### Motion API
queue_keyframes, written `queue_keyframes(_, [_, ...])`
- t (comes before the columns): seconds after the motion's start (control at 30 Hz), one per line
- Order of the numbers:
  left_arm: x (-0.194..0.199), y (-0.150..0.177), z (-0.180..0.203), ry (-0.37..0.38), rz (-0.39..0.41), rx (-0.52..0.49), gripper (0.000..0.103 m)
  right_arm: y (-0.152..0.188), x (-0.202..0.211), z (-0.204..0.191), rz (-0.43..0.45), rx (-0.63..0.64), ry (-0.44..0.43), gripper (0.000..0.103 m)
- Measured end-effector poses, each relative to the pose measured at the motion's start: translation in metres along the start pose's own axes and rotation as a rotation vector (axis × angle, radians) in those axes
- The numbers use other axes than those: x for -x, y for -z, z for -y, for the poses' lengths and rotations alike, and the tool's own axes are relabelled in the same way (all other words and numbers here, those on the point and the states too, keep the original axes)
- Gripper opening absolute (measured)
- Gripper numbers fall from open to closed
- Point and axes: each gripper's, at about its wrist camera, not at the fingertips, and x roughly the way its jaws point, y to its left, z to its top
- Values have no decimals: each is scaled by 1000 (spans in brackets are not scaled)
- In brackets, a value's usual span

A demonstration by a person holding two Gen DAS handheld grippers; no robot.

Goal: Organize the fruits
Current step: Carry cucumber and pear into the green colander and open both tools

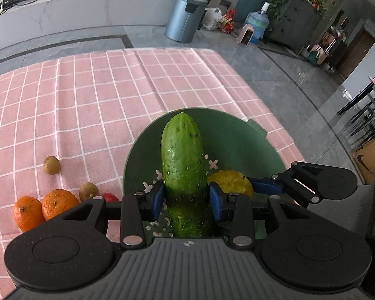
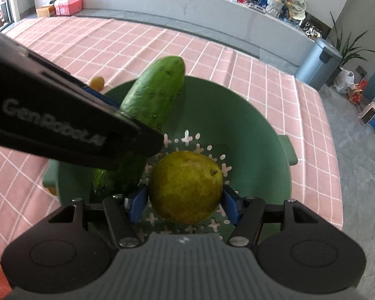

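The colander (image 2: 262, 130) stands on the table (image 1: 87, 95) near its right edge. Over its bowl, the cucumber (image 1: 182, 165) lies between the left gripper's (image 1: 186, 200) fingers, and the pear (image 2: 186, 187) sits between the right gripper's (image 2: 185, 201) fingers just right of it. Left of the colander, on the table, lie two oranges (image 1: 43, 208), two small fruits (image 1: 52, 165) and a tomato (image 1: 110, 197).

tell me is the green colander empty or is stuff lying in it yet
Cannot tell: cucumber and pear hang over the green colander, gripped in tongs.

Black gripper (image 1: 186, 201), blue pads (image 1: 157, 200), possibly "GenRobot.AI" lettering
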Motion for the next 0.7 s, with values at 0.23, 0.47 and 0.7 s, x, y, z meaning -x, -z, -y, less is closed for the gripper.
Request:
queue_keyframes(0.23, [-12, 7, 2, -49, -41, -32, 43, -5, -12, 4, -25, 3, -22, 60])
queue_keyframes(0.47, [-8, 9, 7, -85, -36, -74, 48, -13, -13, 8, -32, 13, -12, 62])
queue_keyframes(0.7, [12, 9, 7, -76, -7, -59, 51, -17, 2, 0, -18, 74, 72, 71])
